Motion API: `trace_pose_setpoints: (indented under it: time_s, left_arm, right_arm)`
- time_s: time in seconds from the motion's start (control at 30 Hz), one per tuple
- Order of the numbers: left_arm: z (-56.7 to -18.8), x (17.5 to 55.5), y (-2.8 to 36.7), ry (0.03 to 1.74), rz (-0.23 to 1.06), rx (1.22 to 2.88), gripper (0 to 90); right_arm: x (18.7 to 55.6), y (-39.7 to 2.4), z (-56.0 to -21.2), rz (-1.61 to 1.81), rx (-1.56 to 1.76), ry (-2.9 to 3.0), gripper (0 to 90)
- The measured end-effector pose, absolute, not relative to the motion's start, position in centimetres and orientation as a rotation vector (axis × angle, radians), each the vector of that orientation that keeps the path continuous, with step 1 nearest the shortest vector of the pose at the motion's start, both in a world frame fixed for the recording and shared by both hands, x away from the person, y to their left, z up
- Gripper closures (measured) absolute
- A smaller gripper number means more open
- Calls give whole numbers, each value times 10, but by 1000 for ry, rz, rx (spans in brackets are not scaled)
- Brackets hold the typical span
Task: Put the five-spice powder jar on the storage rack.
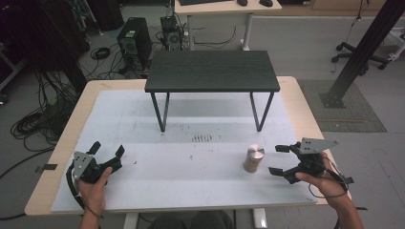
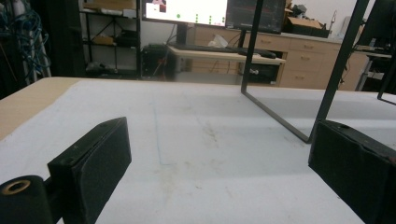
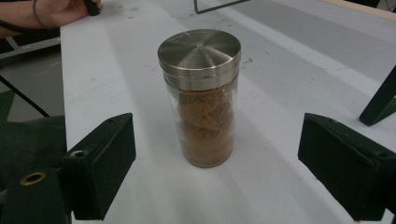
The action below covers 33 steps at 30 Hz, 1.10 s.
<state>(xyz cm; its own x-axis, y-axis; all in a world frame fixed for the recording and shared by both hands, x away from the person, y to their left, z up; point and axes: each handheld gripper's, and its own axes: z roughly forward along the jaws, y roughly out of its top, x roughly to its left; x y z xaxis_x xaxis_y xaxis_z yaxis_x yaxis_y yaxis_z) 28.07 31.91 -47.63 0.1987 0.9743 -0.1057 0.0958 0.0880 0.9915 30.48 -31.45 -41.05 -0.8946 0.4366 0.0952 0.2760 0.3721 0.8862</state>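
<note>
Black-jawed and spread wide over bare white mat, the left gripper [image 1: 106, 151] idles well apart at the table's left, while the upright glass jar [image 1: 253, 159] stands just left of the right gripper [image 1: 281, 160], whose wide-open, empty jaws already face it.

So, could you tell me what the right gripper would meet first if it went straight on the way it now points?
The right gripper would most likely meet the jar first: it stands upright on the table, centred ahead between the open jaws, not yet touching either.
</note>
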Motion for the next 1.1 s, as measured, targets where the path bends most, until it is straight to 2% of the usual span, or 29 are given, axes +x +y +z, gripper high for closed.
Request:
trace_pose_setpoints:
  time_s: [1.1]
  left_arm:
    - [-476,281,319,1158,944,1293,62]
  right_arm:
    - [315,-294,-418,1585,653,2499,106]
